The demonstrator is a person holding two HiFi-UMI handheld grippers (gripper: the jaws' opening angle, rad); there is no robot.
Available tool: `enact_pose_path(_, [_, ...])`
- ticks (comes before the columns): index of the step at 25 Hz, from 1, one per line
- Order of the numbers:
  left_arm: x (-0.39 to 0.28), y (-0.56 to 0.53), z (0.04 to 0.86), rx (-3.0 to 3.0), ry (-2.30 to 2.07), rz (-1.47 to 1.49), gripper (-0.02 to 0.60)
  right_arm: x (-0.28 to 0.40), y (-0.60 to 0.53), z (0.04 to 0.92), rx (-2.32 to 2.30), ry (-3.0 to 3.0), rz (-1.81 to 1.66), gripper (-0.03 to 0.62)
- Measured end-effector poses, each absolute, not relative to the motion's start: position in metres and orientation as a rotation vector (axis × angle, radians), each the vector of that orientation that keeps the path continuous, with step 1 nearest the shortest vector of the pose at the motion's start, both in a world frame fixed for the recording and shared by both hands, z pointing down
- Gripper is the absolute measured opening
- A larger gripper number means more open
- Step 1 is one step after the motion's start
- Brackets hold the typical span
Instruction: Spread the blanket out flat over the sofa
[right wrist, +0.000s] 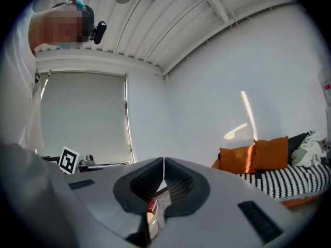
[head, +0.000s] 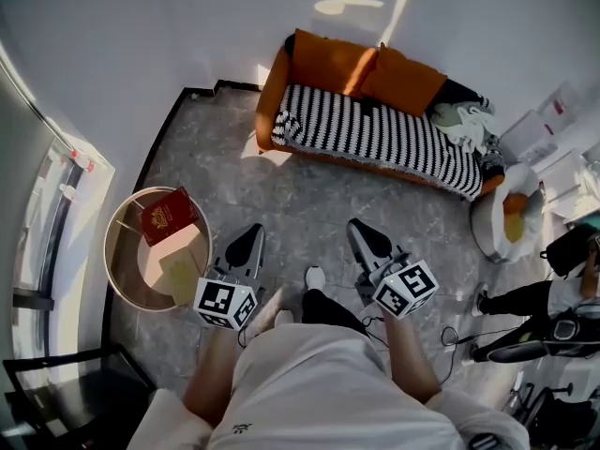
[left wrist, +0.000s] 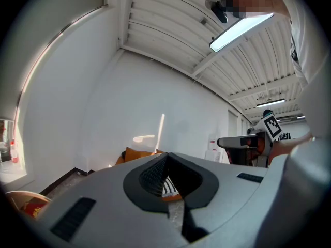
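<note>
Left gripper point(head: 247, 236) and right gripper point(head: 360, 230) are hovering closed and empty, lower centre, facing the striped blanket point(head: 375, 135) covering the orange sofa point(head: 272, 92).

A red book point(head: 167, 216) lies on a round wooden table point(head: 141, 275).

The sofa point(right wrist: 271, 156) is cut off at the right gripper view's edge

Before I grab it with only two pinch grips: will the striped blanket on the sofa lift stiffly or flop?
Probably floppy: the striped blanket follows the sofa seat and drapes over its front edge. Held at two points it would likely sag between them, since it covers nearly the whole seat.
</note>
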State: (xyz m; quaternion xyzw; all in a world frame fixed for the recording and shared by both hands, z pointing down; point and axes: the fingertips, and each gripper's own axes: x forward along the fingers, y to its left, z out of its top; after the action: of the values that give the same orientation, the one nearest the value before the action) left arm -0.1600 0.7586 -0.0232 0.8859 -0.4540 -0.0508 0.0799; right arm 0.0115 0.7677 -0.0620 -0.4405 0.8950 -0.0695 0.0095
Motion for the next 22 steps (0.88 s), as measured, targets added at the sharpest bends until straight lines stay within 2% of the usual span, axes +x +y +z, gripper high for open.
enact_pose_path(12, [-0.155, 0.697, -0.02, 2.613, -1.426, -0.108, 0.017, 0.014, 0.689, -0.053, -1.3, 2.832, -0.258, 0.026])
enact_pose_path(22, [-0.126, 0.617, -0.028, 2.583, -1.466, -0.078, 0.017, 0.05, 0.604, -0.056, -1.262, 2.857, -0.288, 0.026])
